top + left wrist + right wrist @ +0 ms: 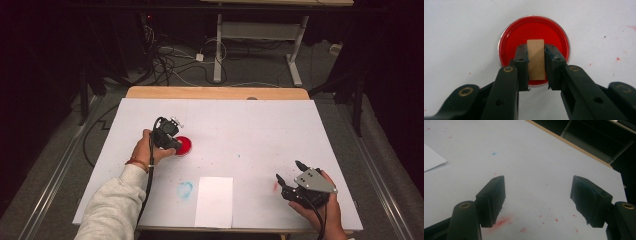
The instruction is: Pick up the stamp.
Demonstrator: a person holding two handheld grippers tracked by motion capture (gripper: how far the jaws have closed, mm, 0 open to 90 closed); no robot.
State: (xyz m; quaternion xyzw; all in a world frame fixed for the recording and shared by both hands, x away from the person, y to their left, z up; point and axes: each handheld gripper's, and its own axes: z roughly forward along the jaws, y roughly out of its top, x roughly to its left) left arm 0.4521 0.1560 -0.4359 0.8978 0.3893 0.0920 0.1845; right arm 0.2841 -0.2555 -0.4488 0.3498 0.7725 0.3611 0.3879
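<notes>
A round dish of red paint [534, 30] [184, 145] sits on the white table cover, left of centre. My left gripper [536, 67] [172, 141] is shut on a small tan wooden block [536, 58], which it holds upright over the near part of the dish. Whether the block's end touches the paint cannot be told. My right gripper [537, 200] [289, 171] rests low over the table's near right part, jaws wide apart with nothing between them.
A white sheet of paper [215, 200] [431, 157] lies at the front edge, with a blue smear [184, 189] left of it. Red smudges [502, 221] mark the cover under my right gripper. The wooden table edge [215, 92] runs along the far side.
</notes>
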